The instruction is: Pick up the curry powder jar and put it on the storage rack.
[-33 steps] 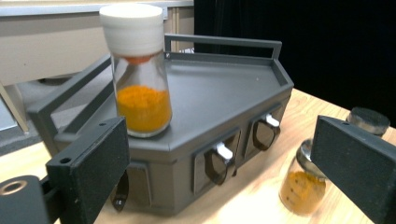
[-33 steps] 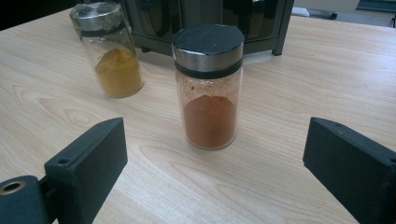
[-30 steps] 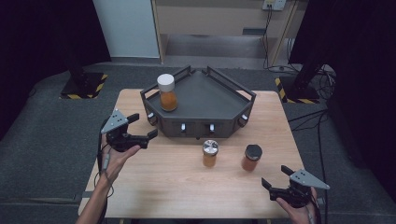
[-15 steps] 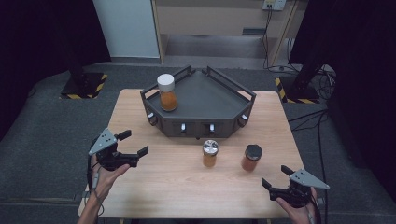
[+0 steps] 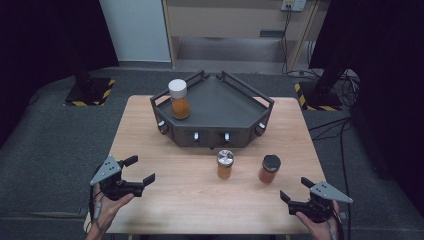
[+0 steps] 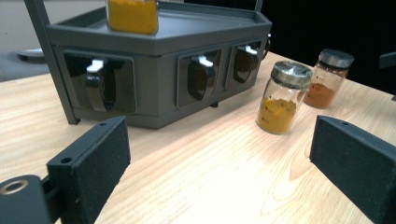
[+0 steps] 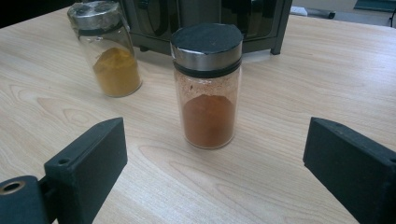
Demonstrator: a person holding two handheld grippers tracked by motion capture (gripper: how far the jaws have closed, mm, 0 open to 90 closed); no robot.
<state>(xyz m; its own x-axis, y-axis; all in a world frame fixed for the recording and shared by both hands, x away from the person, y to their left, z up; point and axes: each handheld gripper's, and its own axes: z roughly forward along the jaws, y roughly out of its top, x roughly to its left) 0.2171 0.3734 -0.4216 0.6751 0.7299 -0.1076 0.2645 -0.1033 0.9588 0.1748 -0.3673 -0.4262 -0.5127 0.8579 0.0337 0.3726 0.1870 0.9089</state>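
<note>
My left tool [image 5: 134, 171] sits lower left of the high view, near the table's left edge, jaws spread wide w/ nothing btwn them. My right tool [image 5: 296, 192] is lower right, close to the front edge of the light wooden table [image 5: 200, 200], jaws also wide apart & empty.

Glass spice jar w/ black lid & red-brown powder [image 7: 206, 86] stands upright centre of the right gripper view, just ahead of my right tool's jaws, not touching either. In the high view it's right of centre [image 5: 269, 169]. Glass jar w/ silver lid & yellow powder [image 5: 225, 164] stands just left of it, a clear gap btwn the two; in the left gripper view it's centre-right [image 6: 283, 97].

Dark grey angular metal rack w/ raised rails [image 5: 220, 107] fills the upper middle of the table, its front face near both jars. A white-lidded jar of orange powder [image 5: 178, 99] stands on its top, left corner.

Bare wood lies btwn both tools across the bottom, and along the table's right side.
</note>
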